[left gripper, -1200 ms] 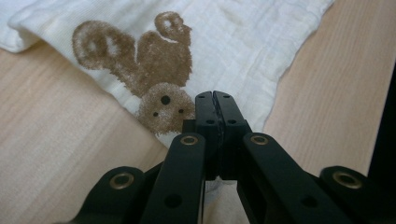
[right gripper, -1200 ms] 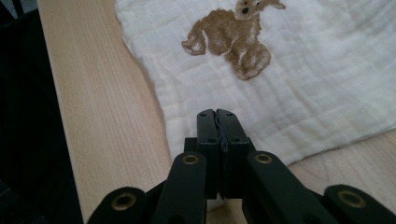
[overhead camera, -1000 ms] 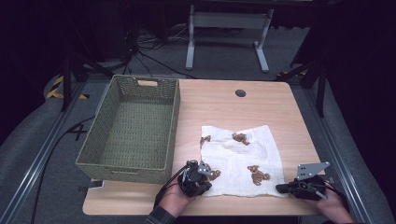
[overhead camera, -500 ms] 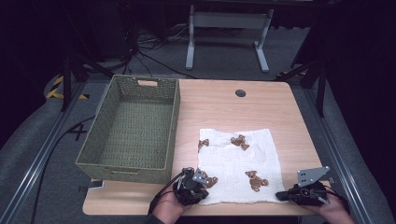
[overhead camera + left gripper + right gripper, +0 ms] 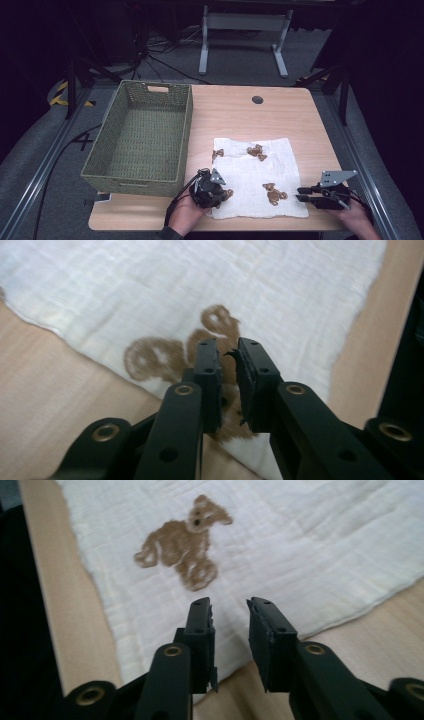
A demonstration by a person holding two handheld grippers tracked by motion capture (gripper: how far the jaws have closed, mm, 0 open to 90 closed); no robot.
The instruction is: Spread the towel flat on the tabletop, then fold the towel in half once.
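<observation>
While the high view sets the white cloth (image 5: 257,177) flat on the near right part of the wooden table (image 5: 240,112), beside the woven basket (image 5: 142,137), it leaves the jaws too small to read. The left gripper (image 5: 220,192) sits at the cloth's near left corner and the right gripper (image 5: 302,194) just off its near right edge. The left gripper view brings that corner close: the left gripper (image 5: 227,357) has just been opening, its jaws now a narrow slit apart over a brown bear print (image 5: 175,355), with cloth lying beneath them and no fold pinched. The right gripper view shows the right gripper (image 5: 229,607), likewise just opened, standing wider apart above the cloth's hem, nothing between its pads, and a whole bear print (image 5: 182,550) ahead.

Around the table lie grey floor, black cables and a pale metal stand (image 5: 242,30) in a dark room. Both forearms are cut off at the high view's bottom edge, and the left hand (image 5: 187,215) covers part of that gripper. One bear print is half hidden behind the left jaws.
</observation>
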